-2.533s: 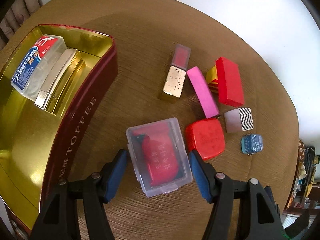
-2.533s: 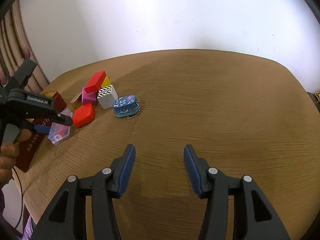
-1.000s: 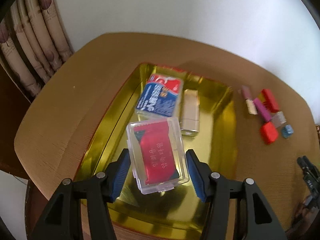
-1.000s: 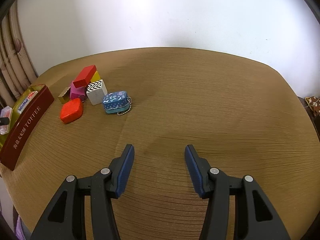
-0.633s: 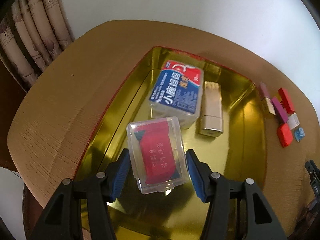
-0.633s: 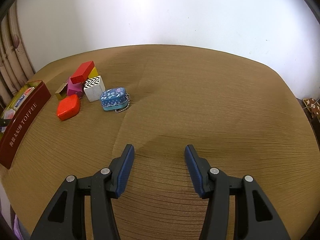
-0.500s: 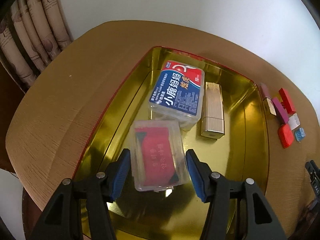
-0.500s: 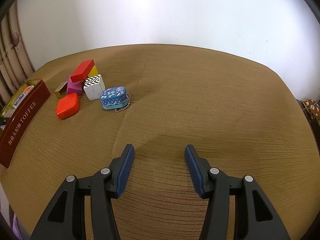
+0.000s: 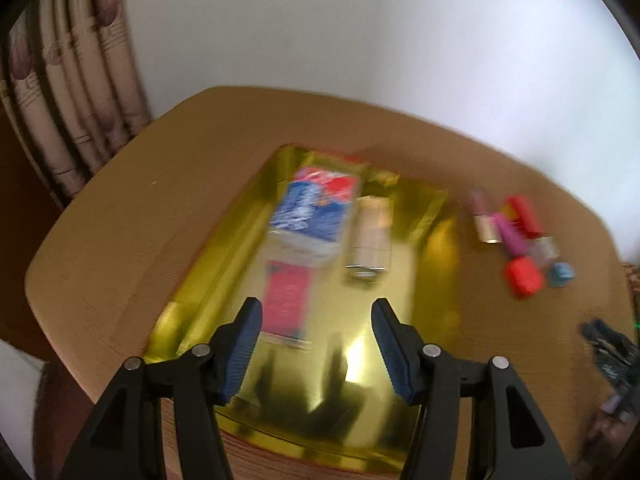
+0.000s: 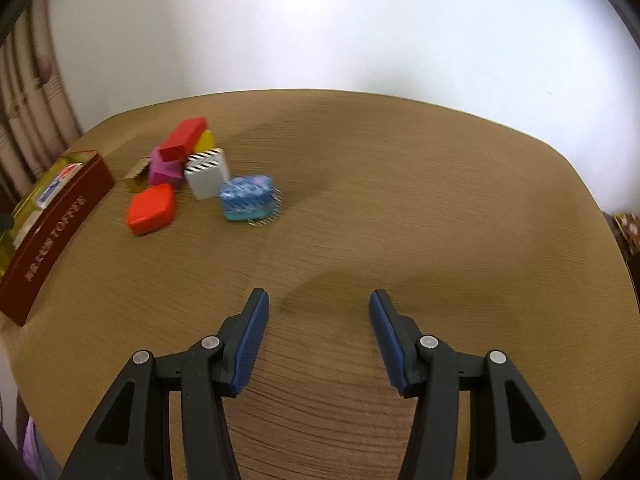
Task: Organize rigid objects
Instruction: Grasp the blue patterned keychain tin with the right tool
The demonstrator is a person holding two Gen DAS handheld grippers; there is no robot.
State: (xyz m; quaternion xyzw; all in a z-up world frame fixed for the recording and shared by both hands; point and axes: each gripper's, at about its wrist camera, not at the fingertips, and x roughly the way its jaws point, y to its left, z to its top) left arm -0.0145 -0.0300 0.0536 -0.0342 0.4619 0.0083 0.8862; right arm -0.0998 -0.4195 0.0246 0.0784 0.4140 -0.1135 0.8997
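Both tongs standing spread, gripping nothing.
Left tongs [image 9: 316, 344] are hovering over the gold tin [image 9: 420, 312]; the clear case with red insert [image 9: 286, 304] is lying inside, lower centre of frame. Right tongs [image 10: 318, 336] are hanging over bare table [image 10: 440, 208]; coloured blocks [image 10: 184, 172] are sitting at the upper left.

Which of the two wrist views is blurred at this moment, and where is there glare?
Left wrist view: heavy motion blur smears the tin, the clear box with the red insert and the small boxes on the table; only the left gripper is sharp; glare on the tin's gold floor. Right wrist view: mostly sharp, slight smear on the blue tin; bright washed-out wall.
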